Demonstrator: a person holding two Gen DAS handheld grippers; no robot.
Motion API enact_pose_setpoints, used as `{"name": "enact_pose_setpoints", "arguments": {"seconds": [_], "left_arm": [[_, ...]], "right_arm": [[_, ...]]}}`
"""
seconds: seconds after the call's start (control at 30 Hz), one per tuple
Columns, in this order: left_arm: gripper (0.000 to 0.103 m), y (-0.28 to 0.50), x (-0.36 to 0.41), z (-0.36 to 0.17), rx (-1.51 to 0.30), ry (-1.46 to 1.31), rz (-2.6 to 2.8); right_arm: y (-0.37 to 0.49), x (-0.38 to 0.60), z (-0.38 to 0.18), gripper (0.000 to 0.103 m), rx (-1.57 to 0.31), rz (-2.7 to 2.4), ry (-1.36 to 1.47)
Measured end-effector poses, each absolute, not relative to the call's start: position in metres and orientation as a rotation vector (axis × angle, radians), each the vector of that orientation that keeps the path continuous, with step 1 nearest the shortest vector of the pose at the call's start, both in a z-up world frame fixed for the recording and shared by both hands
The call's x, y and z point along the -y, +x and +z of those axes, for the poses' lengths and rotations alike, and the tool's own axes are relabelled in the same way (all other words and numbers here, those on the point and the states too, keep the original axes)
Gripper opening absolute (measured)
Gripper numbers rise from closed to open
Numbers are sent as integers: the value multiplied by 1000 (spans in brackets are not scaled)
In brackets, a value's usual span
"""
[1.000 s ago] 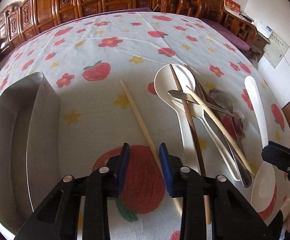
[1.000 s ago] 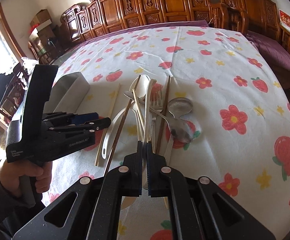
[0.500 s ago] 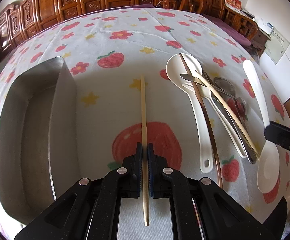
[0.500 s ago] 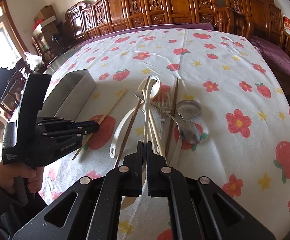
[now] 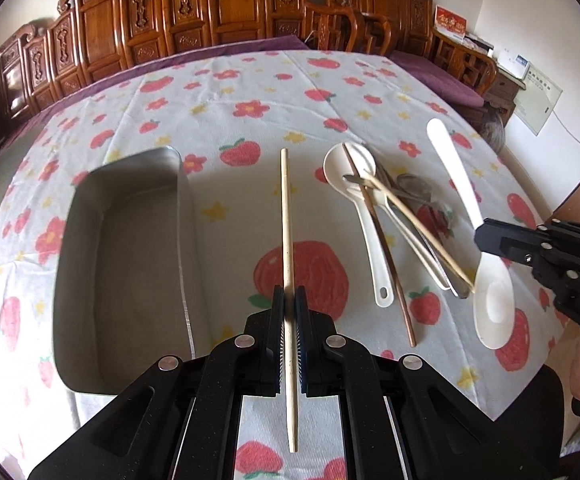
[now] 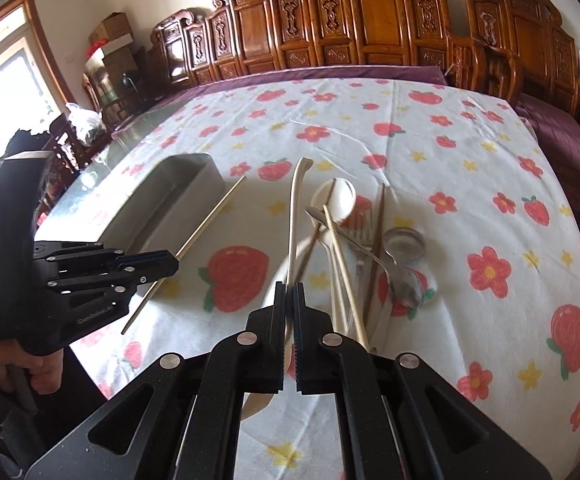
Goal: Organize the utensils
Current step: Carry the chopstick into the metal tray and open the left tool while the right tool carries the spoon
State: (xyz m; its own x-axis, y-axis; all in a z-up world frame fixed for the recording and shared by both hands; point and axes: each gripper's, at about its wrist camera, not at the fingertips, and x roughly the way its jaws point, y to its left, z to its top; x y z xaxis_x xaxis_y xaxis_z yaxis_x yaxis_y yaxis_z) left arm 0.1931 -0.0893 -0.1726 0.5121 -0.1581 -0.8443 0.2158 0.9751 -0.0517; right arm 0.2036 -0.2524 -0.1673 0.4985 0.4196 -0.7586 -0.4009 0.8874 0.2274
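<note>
My left gripper is shut on a pale wooden chopstick and holds it above the cloth, pointing away from me. Just to its left lies a metal tray. My right gripper is shut on a long white spoon, handle pointing away and bowl hanging below the fingers. The left wrist view shows that spoon at the right under the right gripper. Between the two grippers lies a pile: a white spoon, a brown chopstick, a pale chopstick and metal cutlery.
A strawberry-and-flower cloth covers the round table. Carved wooden chairs ring its far side. In the right wrist view the left gripper and a hand sit at the left beside the tray. A metal spoon and a fork lie in the pile.
My left gripper closed on the pale chopstick and lifted it off the cloth, closer to the tray. My right gripper rose a little with the white spoon still in it.
</note>
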Motion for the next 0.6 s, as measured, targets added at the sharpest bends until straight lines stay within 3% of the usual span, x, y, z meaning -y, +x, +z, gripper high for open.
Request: {"name": "enact_pose_setpoints", "arguments": {"seconds": [0.27,0.6], "left_arm": [[4,195,59,-142,-933,30,-258],[4,215,3,-145,-918,-31,-234]], "right_arm": [[198,234,-164,5,-922,511,-12],[206,203,-156,5,-924,529,-23]]}}
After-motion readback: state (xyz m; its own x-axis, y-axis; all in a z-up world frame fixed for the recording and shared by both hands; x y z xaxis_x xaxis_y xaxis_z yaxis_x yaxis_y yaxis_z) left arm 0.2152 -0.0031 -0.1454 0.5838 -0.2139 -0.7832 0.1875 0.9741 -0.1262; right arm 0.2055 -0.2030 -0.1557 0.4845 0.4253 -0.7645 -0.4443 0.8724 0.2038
